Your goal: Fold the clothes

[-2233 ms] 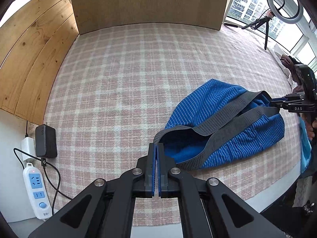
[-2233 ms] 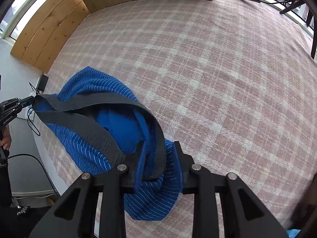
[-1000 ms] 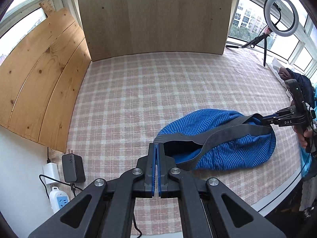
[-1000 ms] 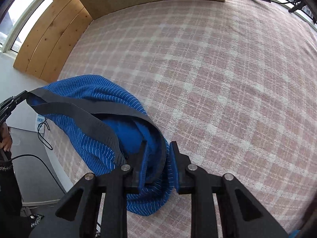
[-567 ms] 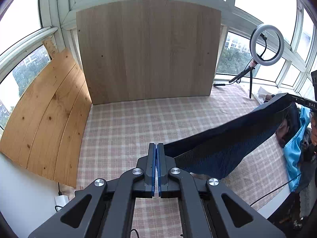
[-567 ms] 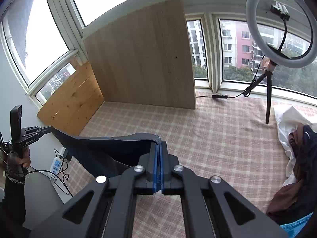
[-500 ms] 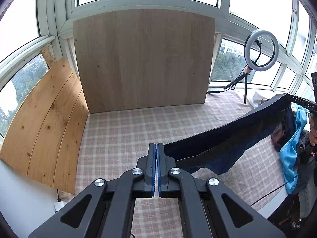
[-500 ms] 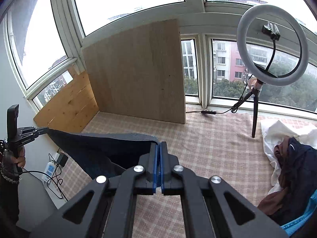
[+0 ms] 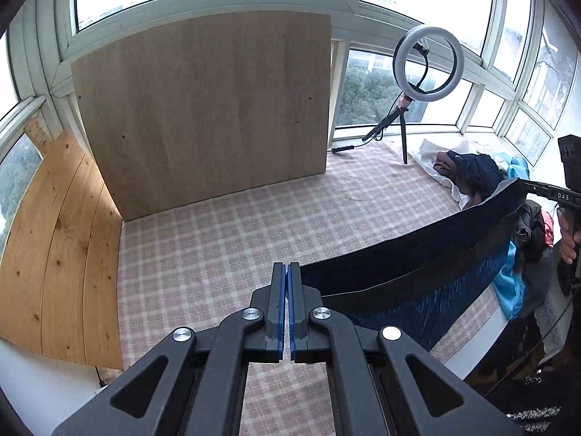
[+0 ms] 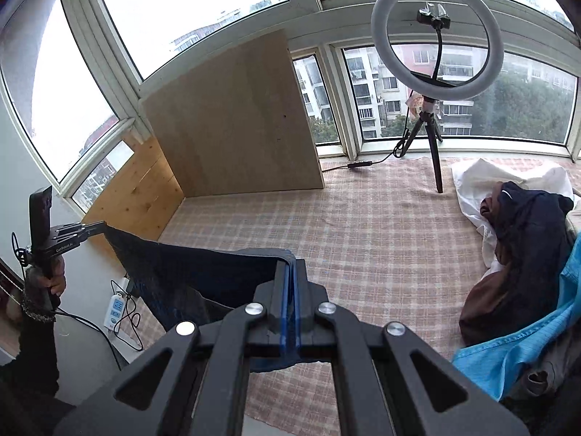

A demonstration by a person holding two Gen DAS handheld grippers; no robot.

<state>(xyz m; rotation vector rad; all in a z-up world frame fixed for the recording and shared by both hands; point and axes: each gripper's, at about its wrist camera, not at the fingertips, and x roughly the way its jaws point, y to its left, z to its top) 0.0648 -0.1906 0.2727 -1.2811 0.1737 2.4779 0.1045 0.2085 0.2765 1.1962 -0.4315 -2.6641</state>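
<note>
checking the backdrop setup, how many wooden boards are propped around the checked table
2. A pale upright wooden board stands at the far edge of the checked table; an orange knotty pine board lines its left side. Any others would be outside both views.

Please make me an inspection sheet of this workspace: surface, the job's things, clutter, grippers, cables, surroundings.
Surface: plaid cloth covering the table.
Job's things: blue striped garment held taut in the air between both grippers.
Clutter: pile of clothes at the right side.
Grippers: left gripper shut on the garment; right gripper shut on it too.
Cables: power strip with cords; ring light's cable.
Surroundings: wooden boards, windows, ring light.
</note>
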